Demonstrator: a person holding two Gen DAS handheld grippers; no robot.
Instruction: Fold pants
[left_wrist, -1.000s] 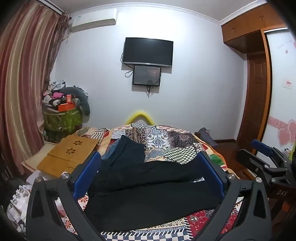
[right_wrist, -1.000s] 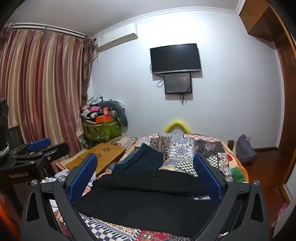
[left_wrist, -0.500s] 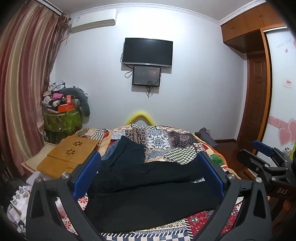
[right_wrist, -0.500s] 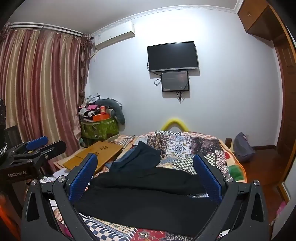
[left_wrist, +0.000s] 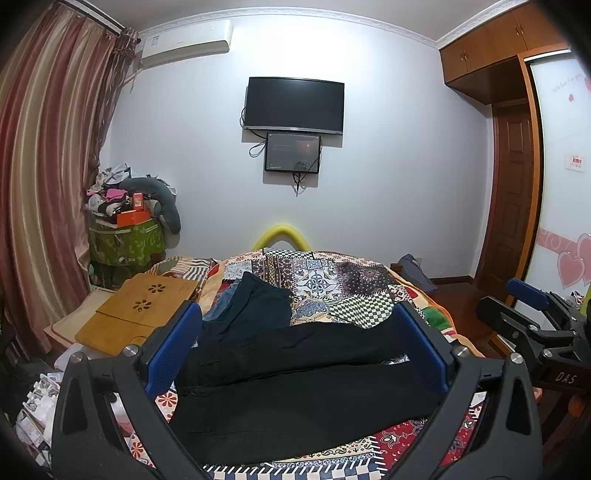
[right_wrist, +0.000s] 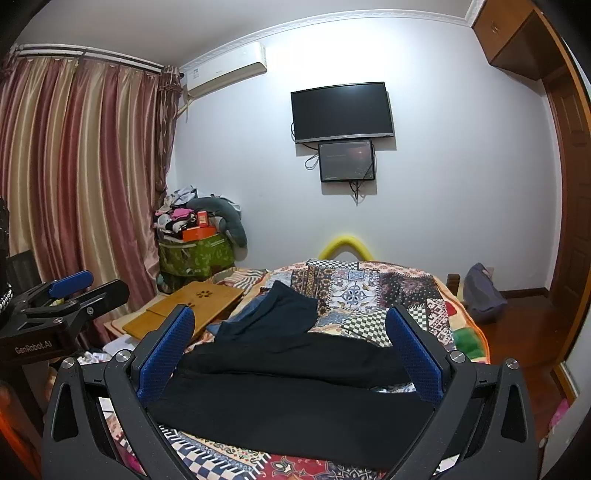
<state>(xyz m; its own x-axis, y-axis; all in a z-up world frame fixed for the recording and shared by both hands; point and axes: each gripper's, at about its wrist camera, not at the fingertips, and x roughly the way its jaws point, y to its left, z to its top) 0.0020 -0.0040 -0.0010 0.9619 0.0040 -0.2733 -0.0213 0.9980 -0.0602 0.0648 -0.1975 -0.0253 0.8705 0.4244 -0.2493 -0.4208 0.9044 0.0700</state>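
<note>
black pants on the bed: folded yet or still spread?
Spread. The black pants lie full length across the patchwork bedspread, two legs side by side with a gap showing at the right end. Both grippers are open and off the cloth.

Black fabric pants (left_wrist: 303, 391): near hem cut off behind gripper frame at bottom edge. Blue denim garment (left_wrist: 221, 308) mostly hidden under dark navy garment (left_wrist: 258, 306).

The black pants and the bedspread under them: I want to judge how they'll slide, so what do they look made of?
The black pants look like matte woven cloth, lying limp with soft creases and no sheen. The bedspread looks like printed patchwork cotton, flat and dull; its exact fibre cannot be told.
</note>
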